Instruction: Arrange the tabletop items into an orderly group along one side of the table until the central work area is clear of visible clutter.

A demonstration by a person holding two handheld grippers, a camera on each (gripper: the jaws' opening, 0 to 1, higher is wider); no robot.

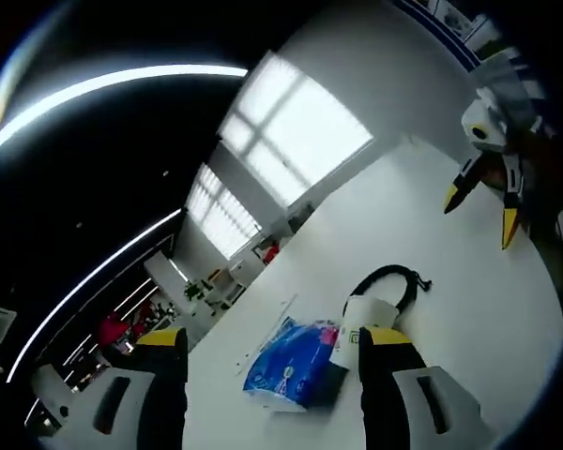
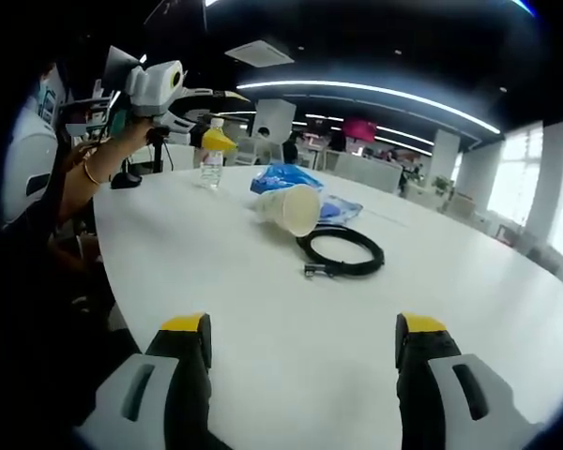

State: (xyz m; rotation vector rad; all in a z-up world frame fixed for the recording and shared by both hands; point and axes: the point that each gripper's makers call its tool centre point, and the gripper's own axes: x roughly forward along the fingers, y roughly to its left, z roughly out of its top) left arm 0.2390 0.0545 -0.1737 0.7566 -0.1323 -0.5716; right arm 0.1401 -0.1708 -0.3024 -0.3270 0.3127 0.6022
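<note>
Right gripper view: my right claw wide open, empty; left claw likewise. Paper cup on its side partly hides crinkled blue packet; coiled black cable just beside cup on white bench.

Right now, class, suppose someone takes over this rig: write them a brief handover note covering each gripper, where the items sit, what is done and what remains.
Left gripper: open, holding nothing, raised above the table.
Right gripper: open, holding nothing, low over the table's near edge.
Items: paper cup on its side against the blue packet; coiled black cable just in front of them; water bottle upright further back.
Done: nothing grouped yet.
Left: move cup, packet, cable and bottle together along one side.
</note>
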